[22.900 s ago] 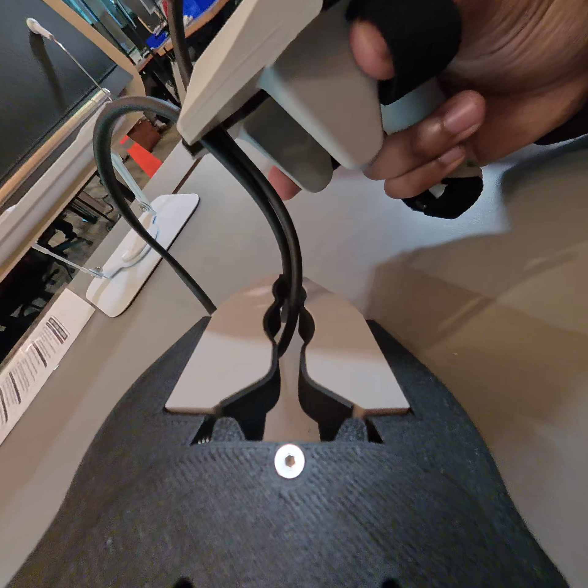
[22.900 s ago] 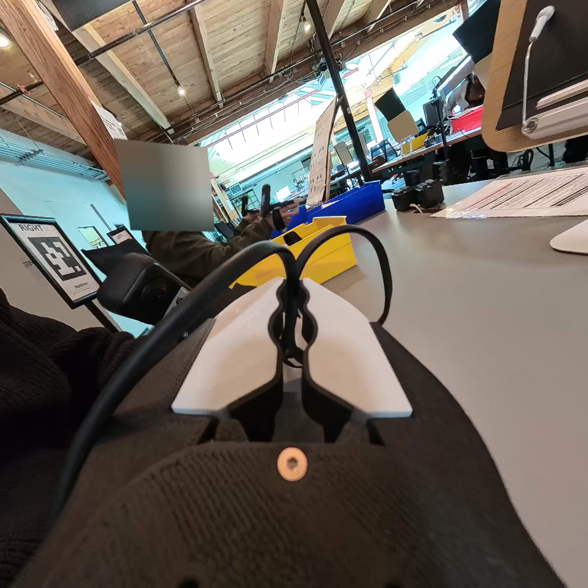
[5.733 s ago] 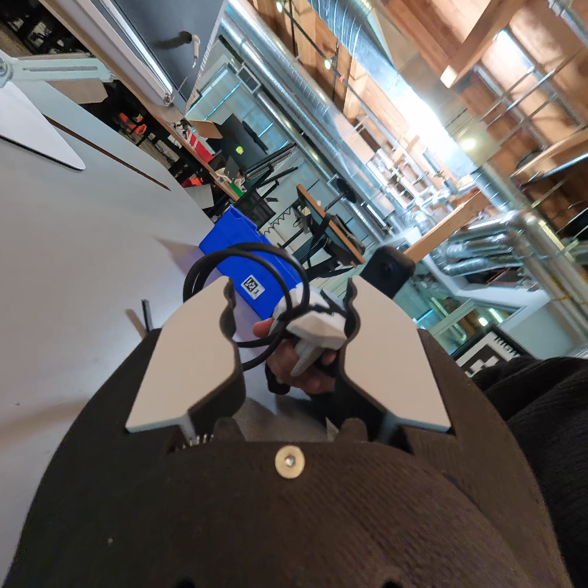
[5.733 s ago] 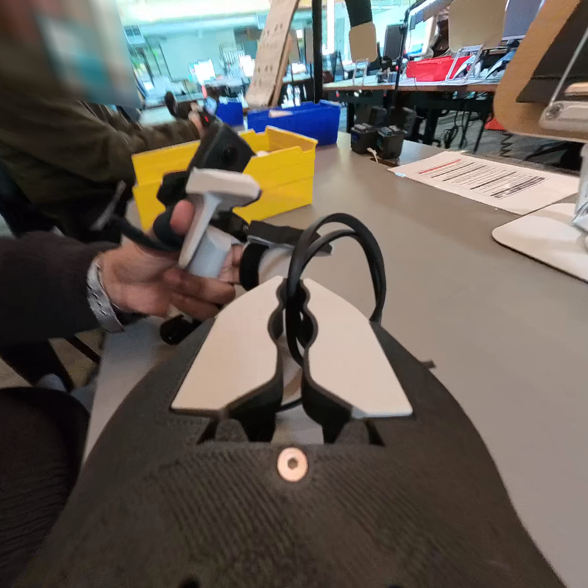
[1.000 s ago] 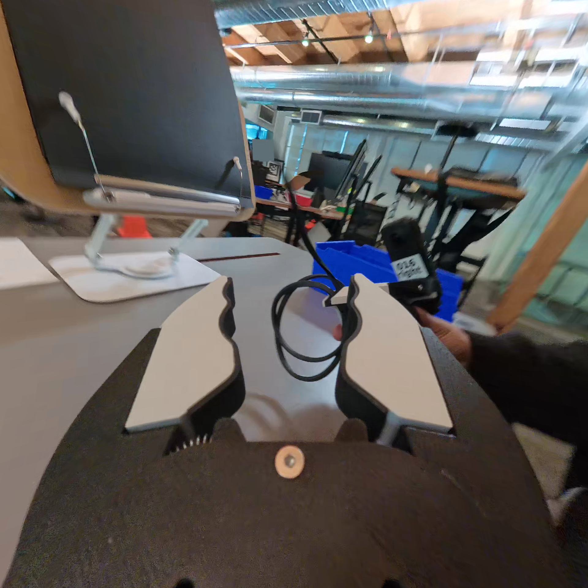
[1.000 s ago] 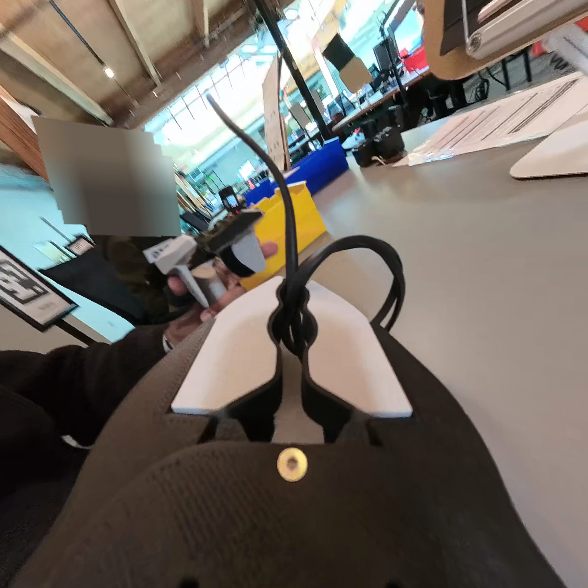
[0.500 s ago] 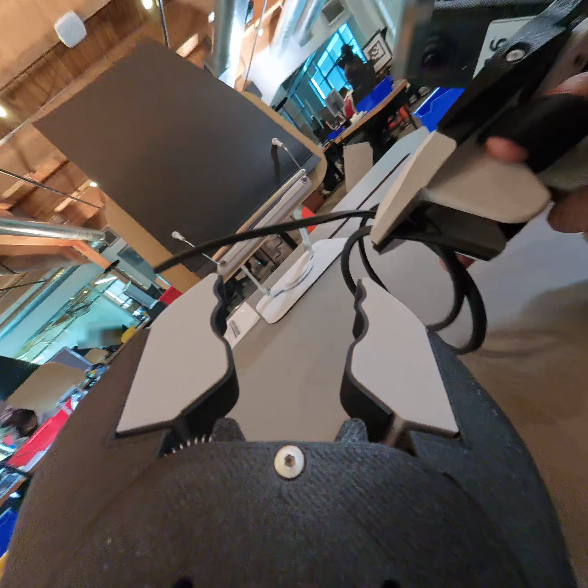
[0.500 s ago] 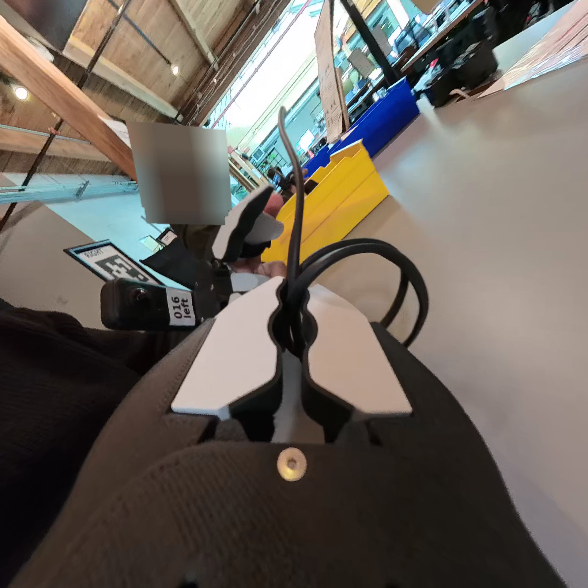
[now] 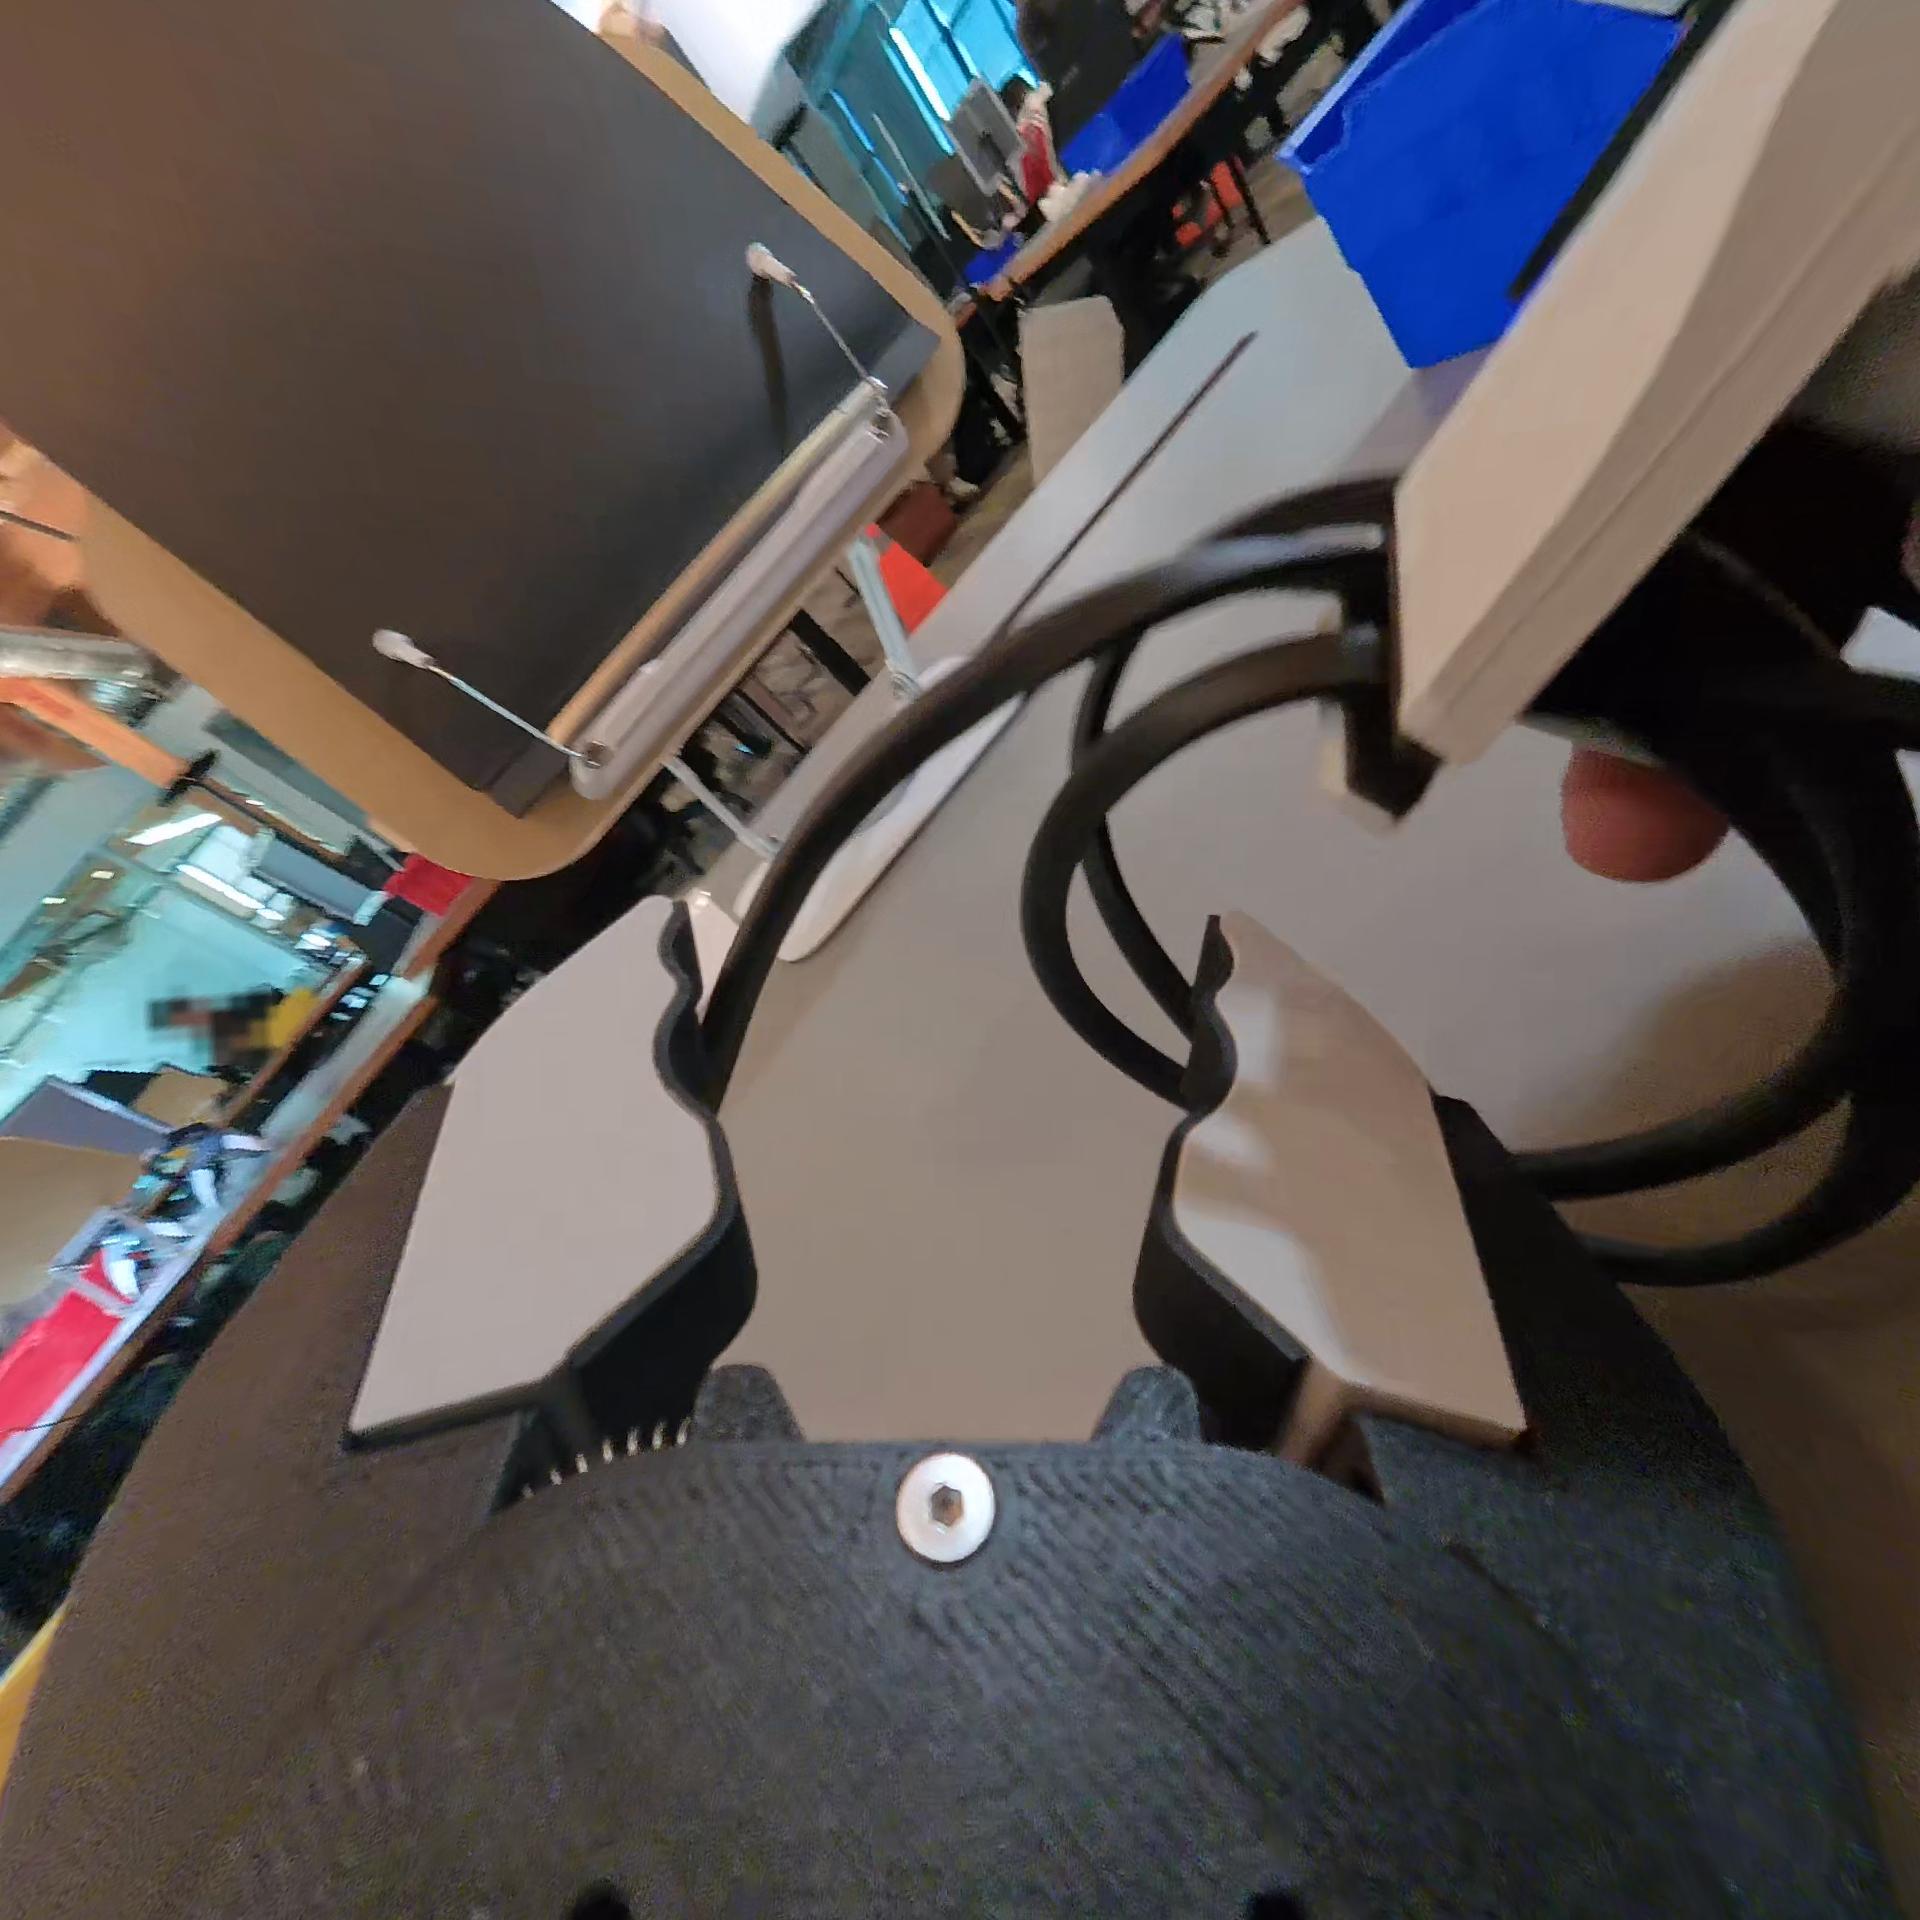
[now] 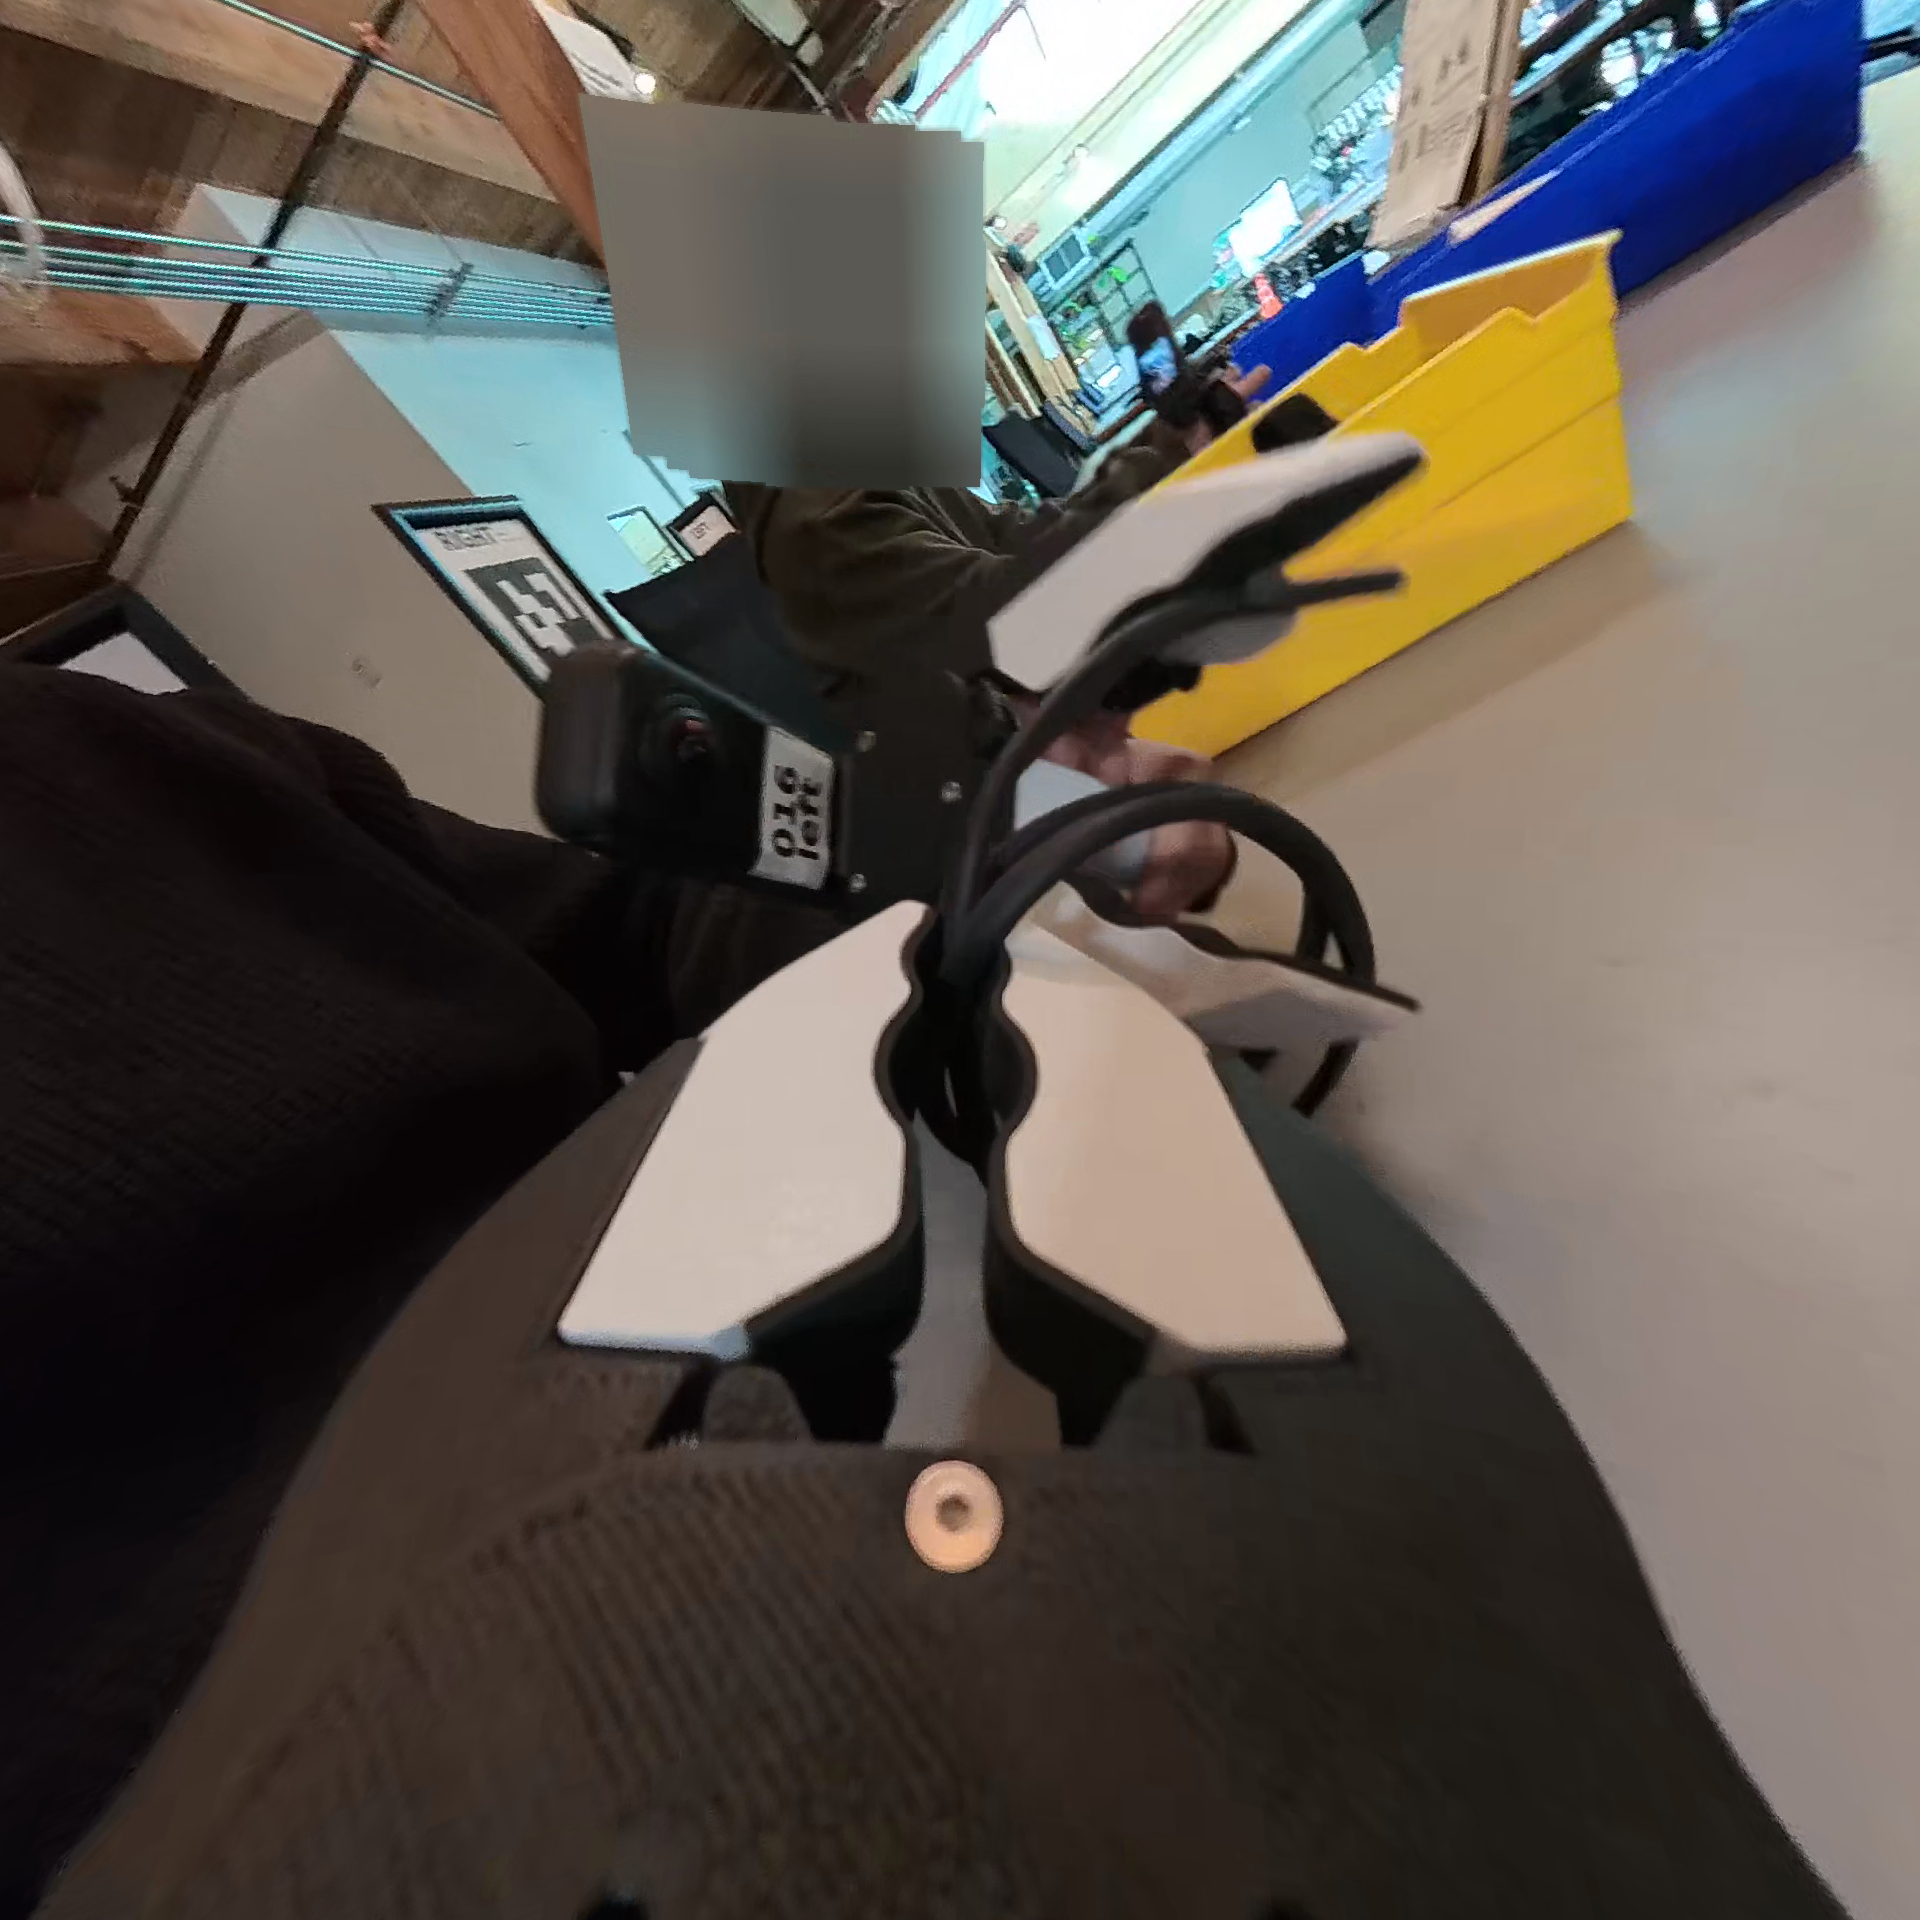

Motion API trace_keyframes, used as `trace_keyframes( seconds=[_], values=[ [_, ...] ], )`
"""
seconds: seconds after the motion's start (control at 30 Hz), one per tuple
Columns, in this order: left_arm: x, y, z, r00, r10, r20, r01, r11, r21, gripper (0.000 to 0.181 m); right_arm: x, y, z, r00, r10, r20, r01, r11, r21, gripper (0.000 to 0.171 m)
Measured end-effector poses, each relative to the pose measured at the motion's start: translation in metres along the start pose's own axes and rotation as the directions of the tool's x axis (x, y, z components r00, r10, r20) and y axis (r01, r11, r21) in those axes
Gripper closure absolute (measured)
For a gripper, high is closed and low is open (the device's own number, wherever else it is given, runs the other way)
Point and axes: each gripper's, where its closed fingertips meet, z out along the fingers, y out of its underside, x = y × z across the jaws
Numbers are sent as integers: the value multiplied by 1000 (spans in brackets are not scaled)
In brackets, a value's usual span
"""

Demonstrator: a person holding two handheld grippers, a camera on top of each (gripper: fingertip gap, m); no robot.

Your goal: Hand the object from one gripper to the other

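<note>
A black cable (image 10: 1288, 862) is coiled in loops. My right gripper (image 10: 956, 997) is shut on it, and the loops stand out past its fingertips. In the left wrist view the right gripper (image 9: 1371, 717) comes in from the upper right with the cable (image 9: 1060, 935) hanging from it. My left gripper (image 9: 940, 935) is open, and the loops lie between its two fingers. One strand (image 9: 790, 883) runs along the inner notch of the left finger. In the right wrist view the left gripper (image 10: 1361, 748) straddles the loops with its jaws wide apart.
The grey table (image 10: 1662, 935) lies under both grippers. A yellow bin (image 10: 1475, 416) and a blue bin (image 10: 1714, 145) stand beyond them. A stand holding a black board (image 9: 416, 312) on a white base (image 9: 894, 842) is at the table's far side. A person's hand (image 9: 1631, 821) holds the right gripper. My hands' fingertips stand some 8 cm from each other.
My left gripper has moved in toward the right one, so the cable loops now sit between its open fingers. The right gripper stays shut on the cable.
</note>
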Motion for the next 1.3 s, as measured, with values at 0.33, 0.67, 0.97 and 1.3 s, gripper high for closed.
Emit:
trace_keyframes(
  seconds=[0.33,0.67,0.97,1.3],
  values=[
    [39,-16,-6,819,-429,-381,456,890,-22,138,-22,-9,-4,991,-13,134,6,999,52,165],
    [21,-20,-11,548,-676,-493,736,669,-98,175,-6,-19,-11,999,-6,48,0,993,121,163],
    [-1,26,1,494,-825,-274,804,554,-219,175,51,-34,-32,910,-104,-401,189,966,179,113],
    [-25,62,1,63,-988,-144,971,94,-221,175,62,-7,-12,343,-759,-553,632,622,-462,106]
  ],
)
